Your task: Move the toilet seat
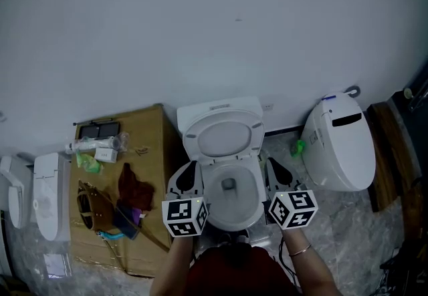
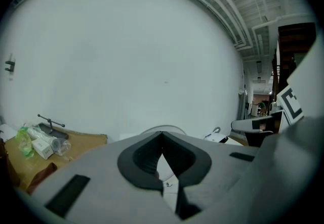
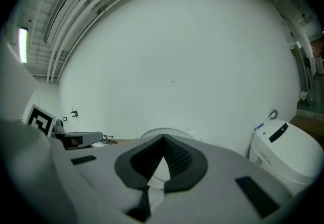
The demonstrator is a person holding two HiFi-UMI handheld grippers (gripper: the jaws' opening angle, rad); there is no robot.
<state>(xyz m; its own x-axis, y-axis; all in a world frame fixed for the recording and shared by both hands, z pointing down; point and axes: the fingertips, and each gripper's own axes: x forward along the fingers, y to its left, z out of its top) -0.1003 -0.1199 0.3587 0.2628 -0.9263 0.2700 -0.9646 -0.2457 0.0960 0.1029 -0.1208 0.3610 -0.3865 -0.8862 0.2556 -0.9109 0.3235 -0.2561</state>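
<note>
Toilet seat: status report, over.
Left gripper shut, empty. Right gripper shut, empty. Toilet seat raised against the tank, bowl open. Nothing blocking it.

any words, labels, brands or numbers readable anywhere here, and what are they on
No text here can be read.
Small white carton on the brown cardboard box: print too small to read.
Left marker cube and right marker cube: black-and-white square patterns only, no letters.
Sticker on the spare white toilet: blurred.

Toilet seat (image 1: 255, 141) glossy white plastic; cardboard box (image 1: 151, 148) matt brown; wall (image 1: 200, 21) smooth matt.
</note>
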